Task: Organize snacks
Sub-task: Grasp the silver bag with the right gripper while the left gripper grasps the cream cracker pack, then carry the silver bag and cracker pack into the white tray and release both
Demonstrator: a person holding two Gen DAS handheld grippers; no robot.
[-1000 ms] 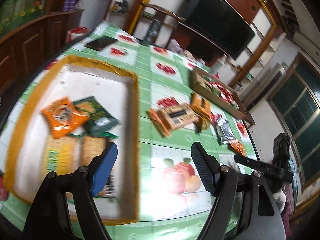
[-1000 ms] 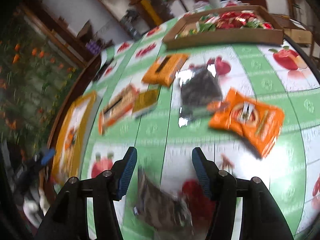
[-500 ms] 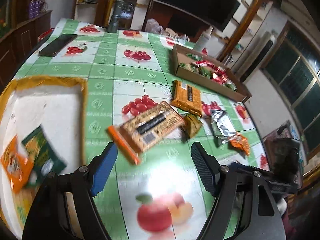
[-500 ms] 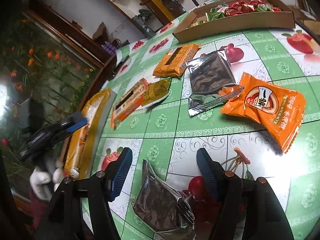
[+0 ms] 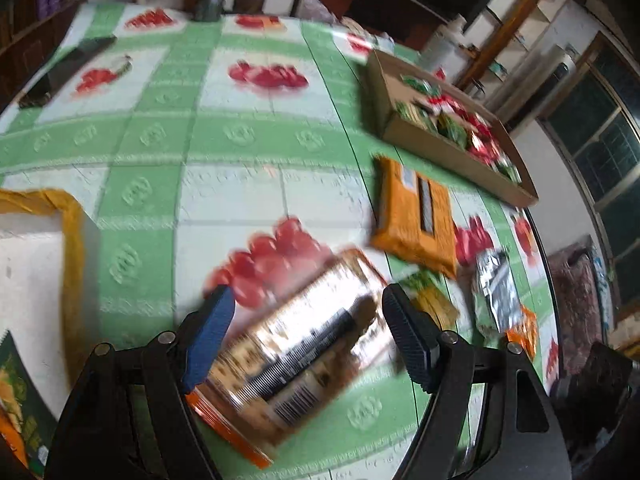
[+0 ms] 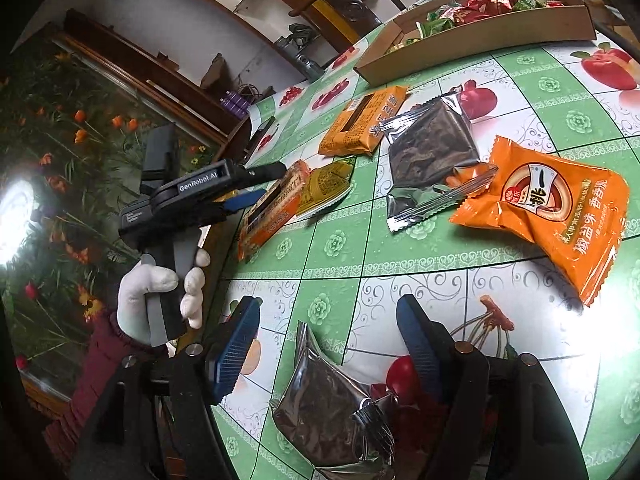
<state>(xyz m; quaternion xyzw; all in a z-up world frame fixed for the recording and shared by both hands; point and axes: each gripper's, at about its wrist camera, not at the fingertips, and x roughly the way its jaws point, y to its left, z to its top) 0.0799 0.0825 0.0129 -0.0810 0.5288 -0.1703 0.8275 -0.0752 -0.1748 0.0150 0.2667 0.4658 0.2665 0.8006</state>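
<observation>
My left gripper (image 5: 308,332) is open and hangs over a long orange-and-tan biscuit pack (image 5: 300,344). The pack lies between the fingers, and the pads do not press on it. The right wrist view shows the same left gripper (image 6: 268,182) at the biscuit pack (image 6: 272,208), held by a white-gloved hand (image 6: 148,292). My right gripper (image 6: 326,344) has its jaws opening. A silver foil packet (image 6: 332,408) lies on the tablecloth between and below its fingers, loose. Further out lie an orange bag (image 6: 560,208), a second silver packet (image 6: 432,156) and a flat orange pack (image 6: 364,120).
A cardboard tray (image 5: 432,148) of red and green sweets stands at the far right. A white tray with a yellow rim (image 5: 72,232) holding snack bags sits at the left. A small yellow-green pack (image 5: 428,300) lies by the biscuit pack. A dark phone (image 5: 64,72) lies far left.
My left gripper swung right, from over the yellow-rimmed tray to over the long biscuit pack. My right gripper's jaws widened, and the silver packet now lies free on the cloth.
</observation>
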